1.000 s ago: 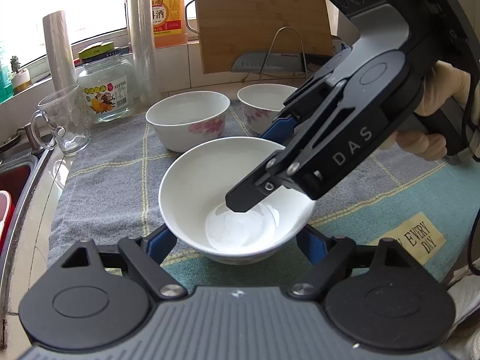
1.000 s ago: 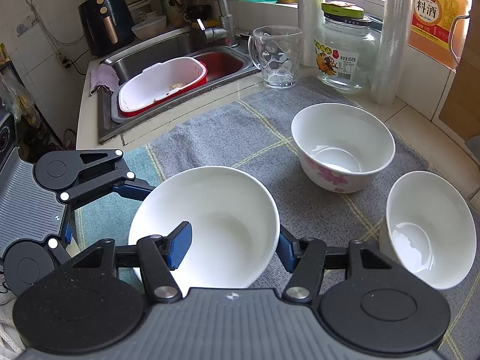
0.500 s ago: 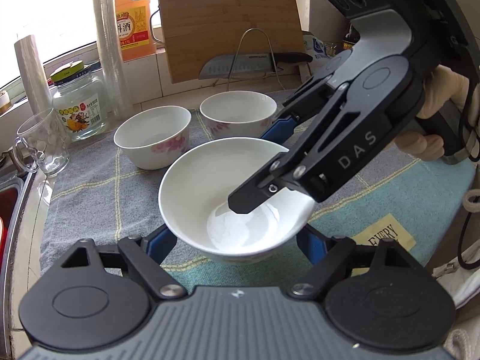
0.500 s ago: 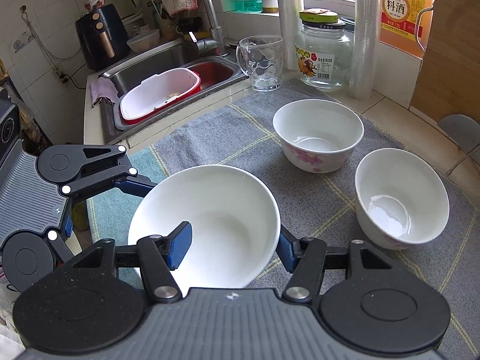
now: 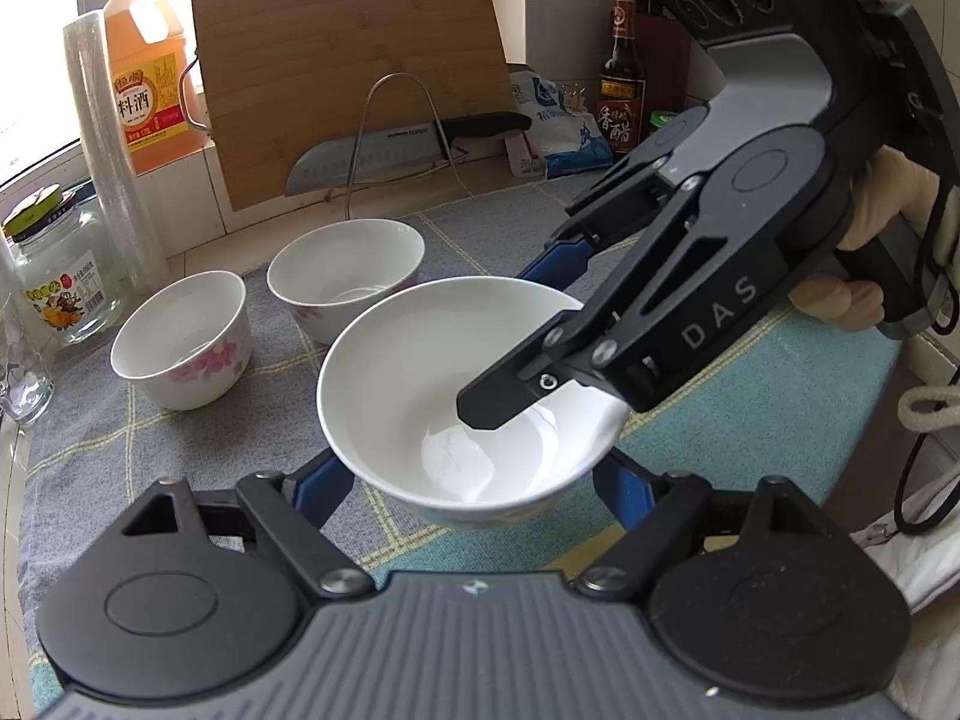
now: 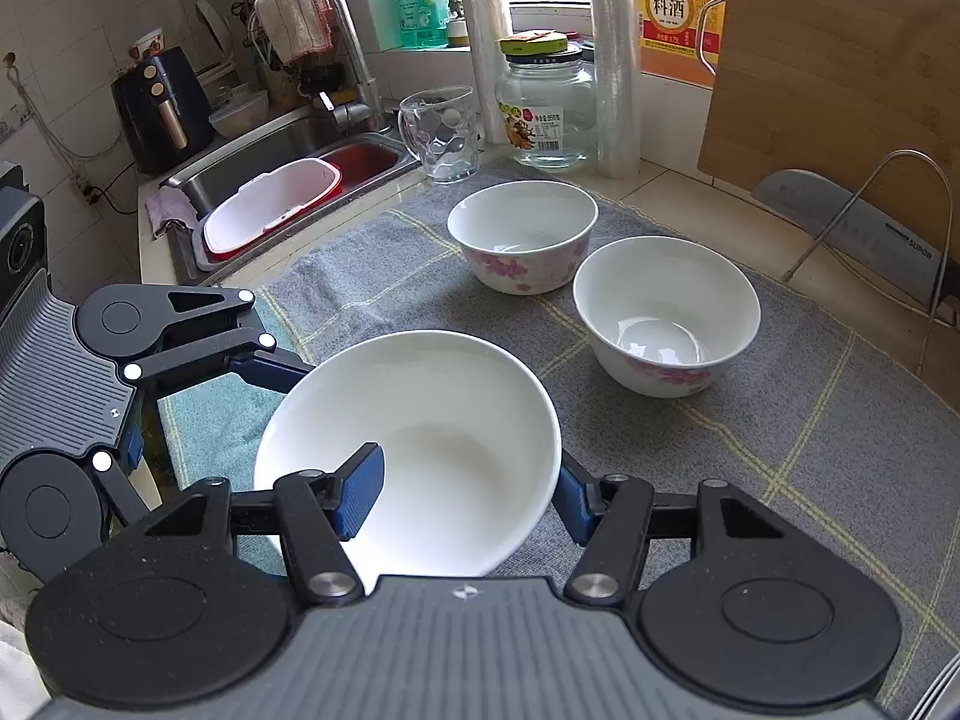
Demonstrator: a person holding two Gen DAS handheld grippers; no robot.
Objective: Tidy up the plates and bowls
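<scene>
A plain white bowl (image 5: 456,360) hangs just above the checked cloth, held by both grippers. My left gripper (image 5: 474,492) is shut on it, a blue pad against each side of its lower wall. My right gripper (image 6: 465,498) is shut on the bowl's (image 6: 420,414) near wall, with one pad inside and one outside. In the left wrist view its black finger (image 5: 498,402) reaches into the bowl. Two floral bowls stand upright on the cloth beyond: one (image 5: 186,342) to the left, one (image 5: 345,276) behind it; in the right wrist view they sit side by side (image 6: 522,234) (image 6: 666,312).
A grey-and-teal cloth (image 6: 750,450) covers the counter. At the back stand a glass mug (image 6: 441,132), a glass jar (image 6: 546,114), a roll of film (image 6: 612,60), an orange bottle (image 5: 150,90), a cutting board (image 5: 354,90) and a knife on a wire stand (image 5: 396,150). The sink with a red-and-white tub (image 6: 270,210) lies to the left.
Both grippers have carried the white bowl together to the right along the counter, away from the sink. The two floral bowls and the jar have slid left and further off in the left wrist view.
</scene>
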